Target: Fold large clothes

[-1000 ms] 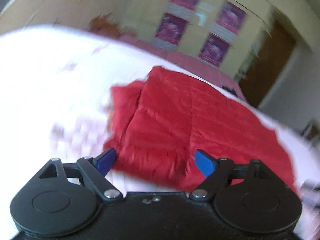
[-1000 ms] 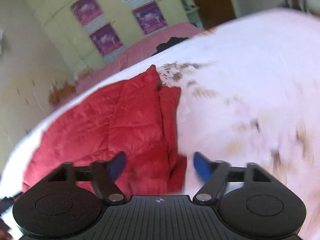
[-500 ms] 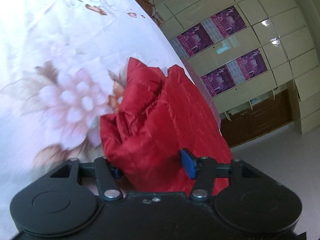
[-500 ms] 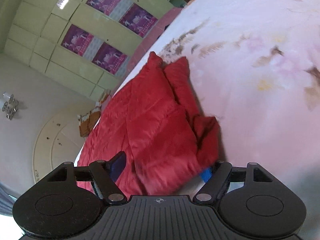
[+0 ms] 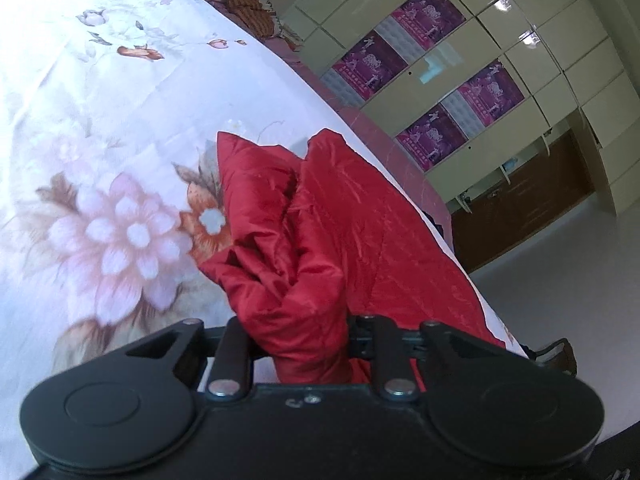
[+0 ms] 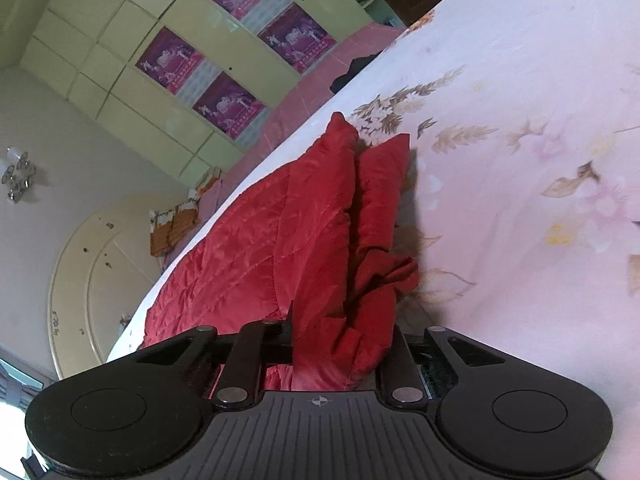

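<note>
Bunched red garment [image 5: 304, 300] hides both gripper [image 5: 298, 332] fingertips in each view.

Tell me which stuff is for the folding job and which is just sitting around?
For the job:
red quilted garment
left tongs, shut on it
right tongs, shut on it
floral bedsheet it lies on

Just around:
purple posters on the cupboard doors
dark thing at the bed's far edge
</note>
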